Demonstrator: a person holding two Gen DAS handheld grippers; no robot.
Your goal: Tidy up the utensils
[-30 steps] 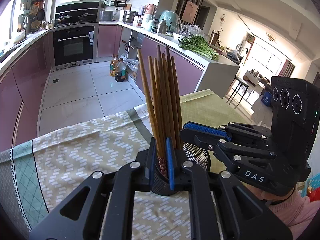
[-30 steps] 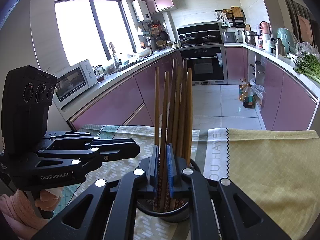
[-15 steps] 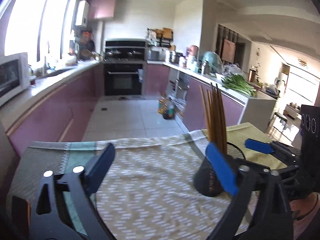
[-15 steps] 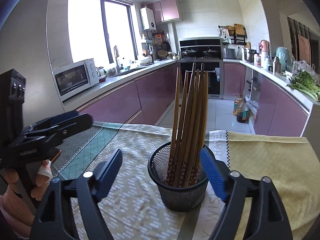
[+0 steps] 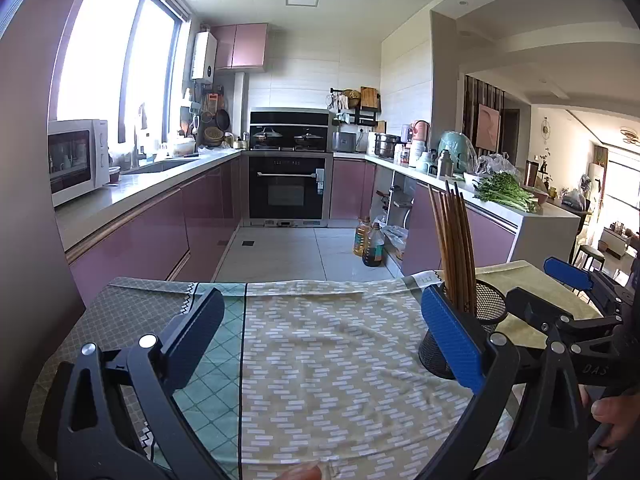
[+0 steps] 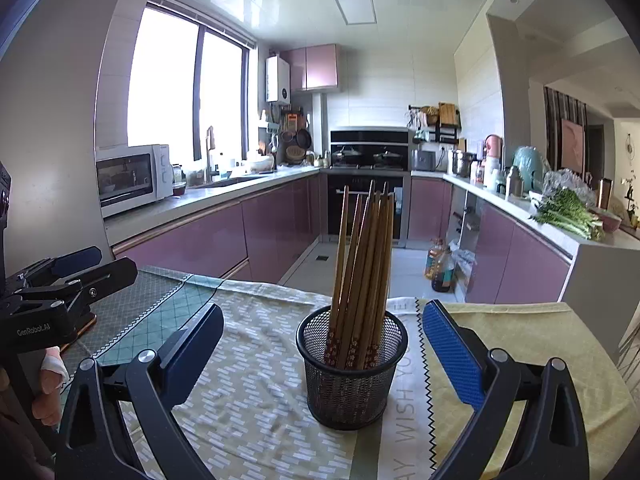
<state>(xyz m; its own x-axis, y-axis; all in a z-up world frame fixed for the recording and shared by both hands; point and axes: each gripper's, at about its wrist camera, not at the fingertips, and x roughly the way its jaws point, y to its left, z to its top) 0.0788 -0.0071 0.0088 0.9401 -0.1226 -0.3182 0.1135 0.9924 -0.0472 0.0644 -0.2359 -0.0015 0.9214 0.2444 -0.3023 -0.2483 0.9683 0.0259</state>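
Observation:
A black mesh cup (image 6: 352, 376) stands upright on the tablecloth and holds several brown chopsticks (image 6: 364, 264), tips down. My right gripper (image 6: 320, 344) is open, its jaws wide apart on either side of the cup, pulled back from it and empty. My left gripper (image 5: 320, 336) is open and empty, left of the cup (image 5: 464, 336), whose chopsticks (image 5: 454, 248) show behind its right finger. Each gripper shows at the edge of the other's view.
The table carries a patterned cloth (image 5: 332, 360) with a green checked part at left and a yellow part (image 6: 528, 344) at right. Purple kitchen cabinets, an oven (image 5: 288, 188) and a tiled floor lie beyond the table's far edge.
Both grippers were shut on the chopsticks in the cup a second ago. They have opened, let go and drawn back; the left one has swung away to the left.

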